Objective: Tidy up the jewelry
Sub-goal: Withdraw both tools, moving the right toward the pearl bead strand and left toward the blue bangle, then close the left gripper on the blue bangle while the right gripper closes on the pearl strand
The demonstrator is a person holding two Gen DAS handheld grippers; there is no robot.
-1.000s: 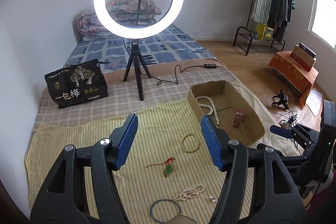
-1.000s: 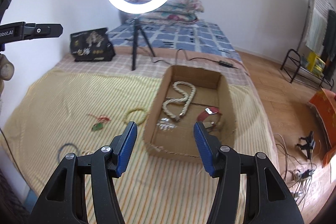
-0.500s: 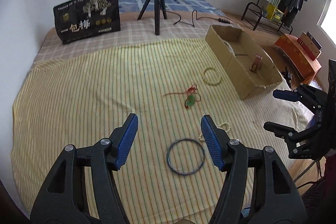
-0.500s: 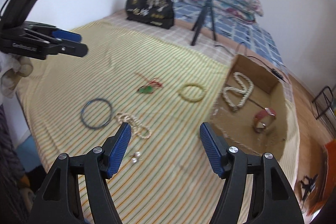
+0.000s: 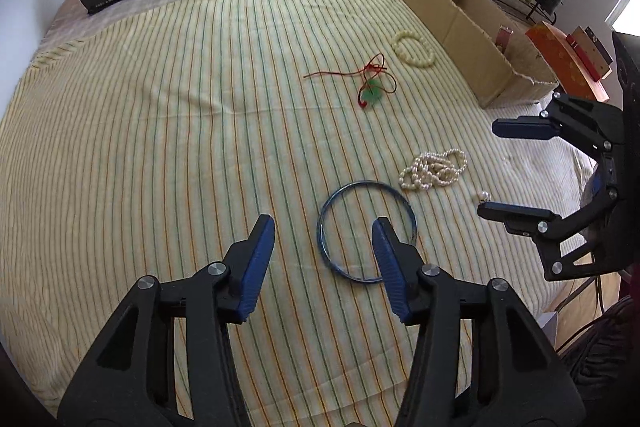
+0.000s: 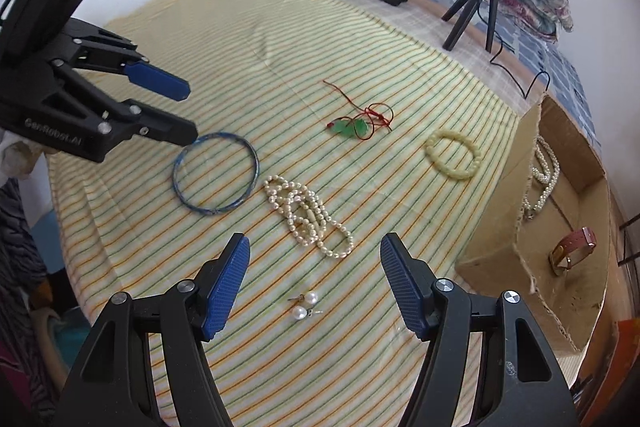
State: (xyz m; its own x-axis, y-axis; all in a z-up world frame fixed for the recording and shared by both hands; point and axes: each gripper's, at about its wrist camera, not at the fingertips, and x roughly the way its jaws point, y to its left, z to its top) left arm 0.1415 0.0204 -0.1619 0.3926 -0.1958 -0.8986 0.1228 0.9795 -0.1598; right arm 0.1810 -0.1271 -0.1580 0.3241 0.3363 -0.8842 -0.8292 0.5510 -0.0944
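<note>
The left hand-held gripper (image 5: 323, 233) hangs over the striped bed cover, jaws apart at a middling width and just narrowed, nothing pressed between the pads. Its right finger sits inside the blue bangle (image 5: 366, 230) as the left wrist view shows it, the left finger outside, so the near rim lies between them. The right hand-held gripper (image 6: 315, 267) is spread wider, having just opened further, empty, with the two pearl earrings (image 6: 304, 305) lying between its fingers and the pearl strand (image 6: 308, 217) just beyond.

Here's the worry. That bangle is thin and lies flat on soft cloth (image 5: 160, 107); a pinch could catch the fabric with it, or flick the hoop away. The earrings are tiny and round, and I'd judge they could roll or slip out of flat pads, or only one comes up. The strand is a loose heap; grab one loop and the rest trails and snags.

Still out on the cover: the green pendant on red cord (image 6: 354, 125) and the pale bead bracelet (image 6: 452, 155). The cardboard box (image 6: 500, 251) on the right already holds a necklace and a pink strap.
</note>
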